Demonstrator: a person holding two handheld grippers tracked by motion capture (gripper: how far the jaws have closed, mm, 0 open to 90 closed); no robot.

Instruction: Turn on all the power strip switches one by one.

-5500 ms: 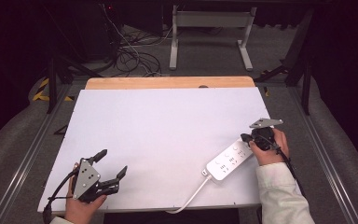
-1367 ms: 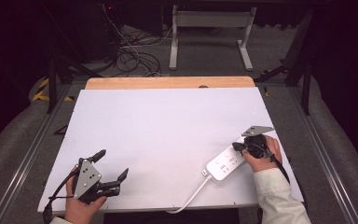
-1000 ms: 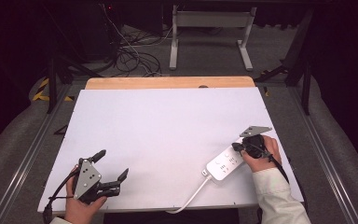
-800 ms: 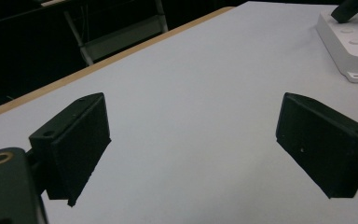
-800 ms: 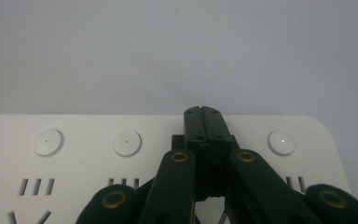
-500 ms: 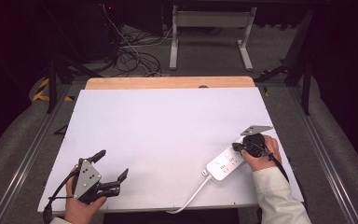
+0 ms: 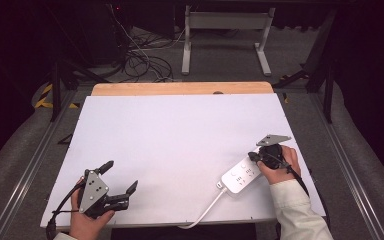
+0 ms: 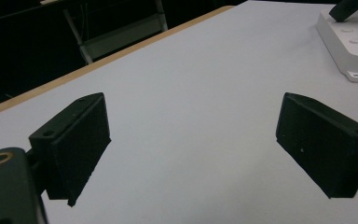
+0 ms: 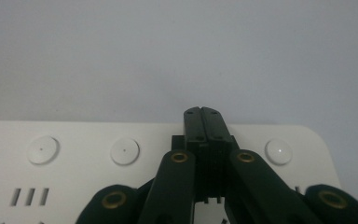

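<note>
White table [image 7: 180, 135]: right gripper [image 7: 254, 156], jaws closed, has come down onto power strip's [image 7: 241, 175] buttons since earlier, likely pressing; left gripper [image 7: 119, 176] open, idle.

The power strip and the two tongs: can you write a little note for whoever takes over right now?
Right tongs: shut, nothing between the jaws, tips down on the white power strip in its row of round buttons. Whether a button is actually pushed in cannot be told.
Left tongs: open, holding nothing, idle near the front left of the white table.
Power strip: flat near the front right edge, its cord trailing off the front.
Done: right tongs brought to the buttons.
Left: probably finish the press, then lift away. No plug can be seen on the table.
</note>
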